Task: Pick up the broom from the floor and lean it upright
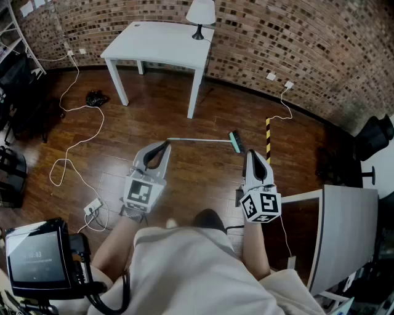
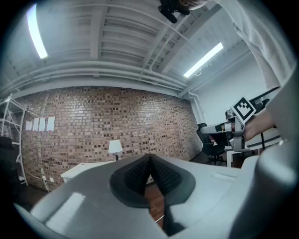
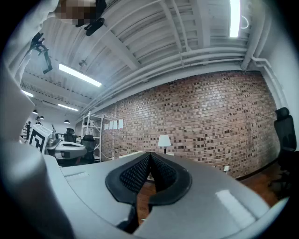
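The broom [image 1: 203,140] lies flat on the wooden floor in the head view, its thin pale handle running left from a teal head [image 1: 235,141]. My left gripper [image 1: 166,144] is held level with its tips above the handle's left end, jaws shut and nothing between them. Just below and right of the broom head, my right gripper [image 1: 250,152] also points level, shut and empty. In the left gripper view my left gripper [image 2: 150,158] faces the brick wall. The right gripper view shows my right gripper [image 3: 150,155] with pads together. The broom is hidden in both gripper views.
A white table [image 1: 161,46] with a lamp [image 1: 201,15] stands by the curved brick wall. A yellow-black striped post [image 1: 268,139] lies just right of the broom head. White cables [image 1: 74,144] and a power strip [image 1: 92,207] cross the floor at left. A grey desk [image 1: 341,237] sits at right.
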Tool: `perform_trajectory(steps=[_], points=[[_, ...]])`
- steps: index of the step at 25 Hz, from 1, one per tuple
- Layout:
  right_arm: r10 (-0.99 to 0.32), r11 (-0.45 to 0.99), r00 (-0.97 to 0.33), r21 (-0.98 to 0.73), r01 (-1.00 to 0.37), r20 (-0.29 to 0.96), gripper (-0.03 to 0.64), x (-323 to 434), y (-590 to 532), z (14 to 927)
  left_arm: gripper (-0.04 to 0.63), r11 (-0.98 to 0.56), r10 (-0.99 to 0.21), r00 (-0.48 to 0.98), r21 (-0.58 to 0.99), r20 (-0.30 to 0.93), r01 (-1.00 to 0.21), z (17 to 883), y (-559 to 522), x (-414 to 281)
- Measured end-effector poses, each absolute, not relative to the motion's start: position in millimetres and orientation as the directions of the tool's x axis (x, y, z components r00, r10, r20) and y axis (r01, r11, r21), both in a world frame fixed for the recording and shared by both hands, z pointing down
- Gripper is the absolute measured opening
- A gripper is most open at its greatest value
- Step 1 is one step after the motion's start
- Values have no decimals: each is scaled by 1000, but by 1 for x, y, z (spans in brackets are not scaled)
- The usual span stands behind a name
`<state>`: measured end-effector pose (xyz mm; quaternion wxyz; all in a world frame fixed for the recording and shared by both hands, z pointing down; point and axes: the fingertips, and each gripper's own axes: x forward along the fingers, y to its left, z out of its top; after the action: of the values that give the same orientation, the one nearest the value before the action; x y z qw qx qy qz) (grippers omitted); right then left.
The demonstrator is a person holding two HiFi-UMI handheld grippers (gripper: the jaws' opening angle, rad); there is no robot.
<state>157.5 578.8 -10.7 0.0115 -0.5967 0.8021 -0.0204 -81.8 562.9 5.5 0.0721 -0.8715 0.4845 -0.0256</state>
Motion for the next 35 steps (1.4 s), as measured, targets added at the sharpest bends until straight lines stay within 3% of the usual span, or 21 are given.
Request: perform_trajectory(steps=[11, 35], points=[[-951, 305, -308, -69, -950, 37, 14, 156, 514, 10, 0, -518, -853, 522, -138, 4, -844, 18, 506, -84], [-889, 455, -453, 9, -891, 66, 14, 260, 179, 8, 0, -393, -920, 388, -171, 64, -904, 15, 203, 15]])
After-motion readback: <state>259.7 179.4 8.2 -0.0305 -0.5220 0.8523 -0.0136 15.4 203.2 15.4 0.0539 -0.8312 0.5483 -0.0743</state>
